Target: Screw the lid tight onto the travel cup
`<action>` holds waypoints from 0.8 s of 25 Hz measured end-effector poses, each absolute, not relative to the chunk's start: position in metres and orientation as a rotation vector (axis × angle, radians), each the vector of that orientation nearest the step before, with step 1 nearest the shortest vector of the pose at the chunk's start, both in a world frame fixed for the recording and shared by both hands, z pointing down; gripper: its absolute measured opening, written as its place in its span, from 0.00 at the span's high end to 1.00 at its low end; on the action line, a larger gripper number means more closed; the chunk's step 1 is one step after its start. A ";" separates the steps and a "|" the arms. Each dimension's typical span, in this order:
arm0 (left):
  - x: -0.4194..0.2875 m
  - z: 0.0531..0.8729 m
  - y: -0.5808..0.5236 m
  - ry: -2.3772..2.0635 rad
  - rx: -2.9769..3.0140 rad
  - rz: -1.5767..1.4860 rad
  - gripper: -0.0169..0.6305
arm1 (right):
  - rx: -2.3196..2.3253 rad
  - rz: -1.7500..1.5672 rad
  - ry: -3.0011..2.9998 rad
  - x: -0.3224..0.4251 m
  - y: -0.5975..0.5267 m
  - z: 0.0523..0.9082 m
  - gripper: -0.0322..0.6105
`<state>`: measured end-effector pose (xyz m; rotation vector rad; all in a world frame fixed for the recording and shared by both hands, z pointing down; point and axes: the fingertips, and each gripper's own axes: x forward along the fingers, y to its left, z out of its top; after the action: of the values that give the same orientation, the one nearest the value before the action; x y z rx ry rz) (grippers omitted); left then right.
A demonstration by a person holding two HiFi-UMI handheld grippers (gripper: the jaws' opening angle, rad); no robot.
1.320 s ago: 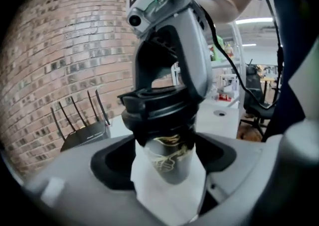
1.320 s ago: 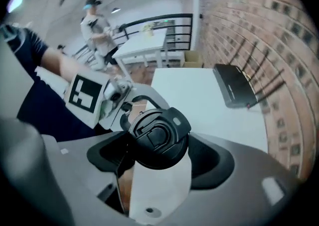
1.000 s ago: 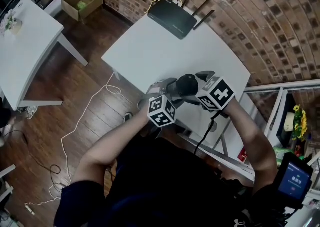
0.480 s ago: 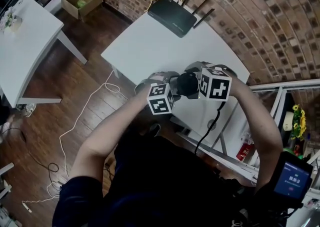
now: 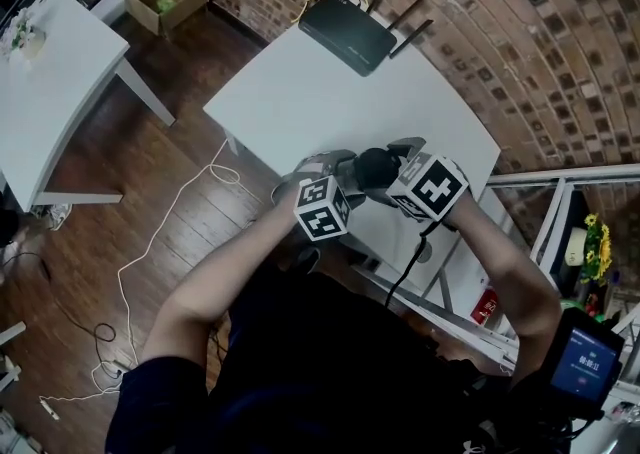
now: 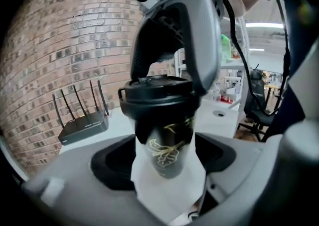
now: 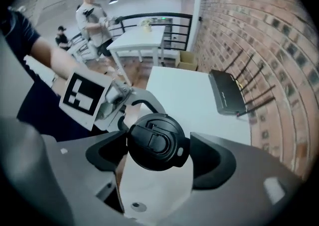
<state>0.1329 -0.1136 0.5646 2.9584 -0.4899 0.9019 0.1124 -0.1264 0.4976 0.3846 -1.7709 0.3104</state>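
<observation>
two sets of jaws share one black cup [image 6: 167,138]. your left gripper [image 6: 164,159] is clamped on its body and holds it over the near part of the white table [image 5: 300,92]. the lid [image 7: 155,140] sits on the cup's mouth. your right gripper [image 7: 158,146] reaches down over it, its wide jaws just having closed in, both pads against the lid's rim. a black router [image 5: 345,32] stands at the table's far edge.
</observation>
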 end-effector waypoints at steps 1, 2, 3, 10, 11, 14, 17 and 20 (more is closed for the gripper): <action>0.134 0.563 -0.114 -0.460 2.970 0.906 0.39 | 0.301 0.206 -1.781 0.108 -0.125 0.494 0.30; 0.135 0.561 -0.113 -0.424 2.990 0.916 0.37 | 0.204 0.092 -1.789 0.103 -0.123 0.489 0.27; 0.136 0.560 -0.113 -0.385 3.013 0.933 0.36 | 0.101 -0.018 -1.788 0.100 -0.121 0.485 0.27; 0.138 0.563 -0.115 -0.253 3.064 1.058 0.37 | -0.229 -0.196 -1.660 0.106 -0.108 0.496 0.39; 0.138 0.562 -0.114 -0.263 3.061 1.050 0.38 | -0.192 -0.143 -1.679 0.106 -0.109 0.496 0.39; 0.137 0.562 -0.115 -0.307 3.043 1.013 0.38 | 0.060 0.151 -1.724 0.111 -0.117 0.500 0.39; 0.136 0.564 -0.114 -0.382 3.004 0.985 0.38 | 0.334 0.380 -1.709 0.114 -0.120 0.503 0.39; 0.136 0.563 -0.114 -0.517 2.938 0.935 0.38 | 0.481 0.455 -1.685 0.119 -0.119 0.504 0.39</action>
<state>0.1364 -0.1139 0.5631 2.9382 -0.5171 0.9352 0.1191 -0.1192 0.5041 0.4809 -1.6846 0.4551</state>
